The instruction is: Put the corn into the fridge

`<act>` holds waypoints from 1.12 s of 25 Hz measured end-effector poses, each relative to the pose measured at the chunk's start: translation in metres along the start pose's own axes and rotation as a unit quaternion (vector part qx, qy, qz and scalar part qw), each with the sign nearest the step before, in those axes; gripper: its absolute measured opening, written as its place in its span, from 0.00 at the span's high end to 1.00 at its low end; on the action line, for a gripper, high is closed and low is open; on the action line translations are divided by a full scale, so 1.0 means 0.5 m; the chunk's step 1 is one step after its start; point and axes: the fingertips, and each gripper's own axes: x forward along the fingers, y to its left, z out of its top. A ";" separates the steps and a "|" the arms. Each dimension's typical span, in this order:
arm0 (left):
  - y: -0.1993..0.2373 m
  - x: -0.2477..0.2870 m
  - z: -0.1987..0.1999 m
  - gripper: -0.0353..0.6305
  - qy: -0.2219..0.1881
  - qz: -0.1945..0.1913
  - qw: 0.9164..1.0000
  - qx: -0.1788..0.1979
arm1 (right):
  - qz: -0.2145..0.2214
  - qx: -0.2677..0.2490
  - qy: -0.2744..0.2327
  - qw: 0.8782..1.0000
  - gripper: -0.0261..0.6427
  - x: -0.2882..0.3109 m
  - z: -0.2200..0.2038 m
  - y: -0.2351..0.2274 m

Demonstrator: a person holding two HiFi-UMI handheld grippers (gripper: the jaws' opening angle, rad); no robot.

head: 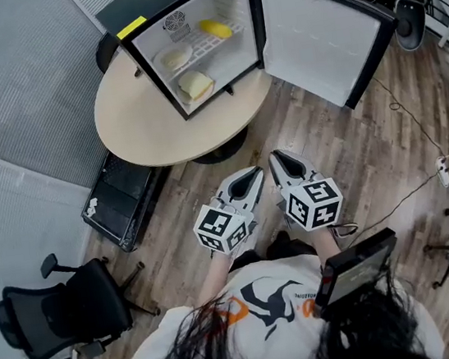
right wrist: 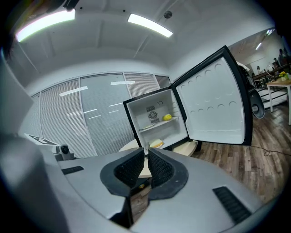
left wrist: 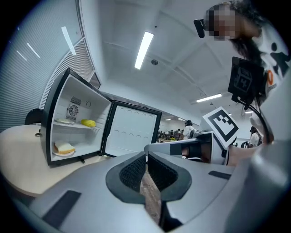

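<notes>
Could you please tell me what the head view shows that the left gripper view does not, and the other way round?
Only the head view shows the black office chair and the black box on the floor by the table. Only the left gripper view shows the ceiling light and distant people past the door. Both show the open fridge on the round table, with the corn on its upper shelf and bread below.
</notes>
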 end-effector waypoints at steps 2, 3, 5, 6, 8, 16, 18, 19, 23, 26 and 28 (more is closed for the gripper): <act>0.003 -0.018 0.000 0.93 -0.001 -0.002 1.000 -0.001 | 0.002 0.014 0.002 1.000 0.90 -0.002 -0.012 0.018; 0.007 -0.027 0.000 0.93 -0.001 -0.003 1.000 -0.002 | 0.002 0.020 0.004 1.000 0.90 -0.001 -0.018 0.029; 0.012 -0.046 -0.002 0.93 0.000 -0.004 1.000 -0.004 | 0.002 0.027 0.006 1.000 0.90 0.001 -0.028 0.048; 0.013 -0.055 -0.004 0.93 -0.001 -0.005 1.000 -0.004 | 0.002 0.029 0.007 1.000 0.90 0.001 -0.032 0.056; 0.014 -0.069 -0.004 0.93 -0.003 -0.007 1.000 -0.005 | 0.000 0.028 0.007 1.000 0.90 -0.001 -0.035 0.070; 0.013 -0.110 0.011 0.93 -0.016 -0.013 1.000 -0.001 | -0.002 0.017 0.002 1.000 0.91 -0.013 -0.033 0.117; 0.010 -0.116 0.014 0.93 -0.020 -0.015 1.000 0.002 | -0.004 0.014 0.000 1.000 0.91 -0.018 -0.032 0.123; 0.008 -0.120 0.015 0.93 -0.021 -0.016 1.000 0.003 | -0.005 0.013 -0.002 1.000 0.91 -0.021 -0.032 0.125; 0.001 -0.134 0.018 0.93 -0.023 -0.019 1.000 0.004 | -0.010 0.011 -0.004 1.000 0.91 -0.032 -0.031 0.134; 0.002 -0.143 0.020 0.93 -0.024 -0.020 1.000 0.002 | -0.013 0.011 -0.003 1.000 0.91 -0.035 -0.033 0.140; 0.010 -0.145 0.023 0.93 -0.025 -0.018 1.000 0.001 | -0.012 0.011 -0.002 1.000 0.91 -0.029 -0.031 0.143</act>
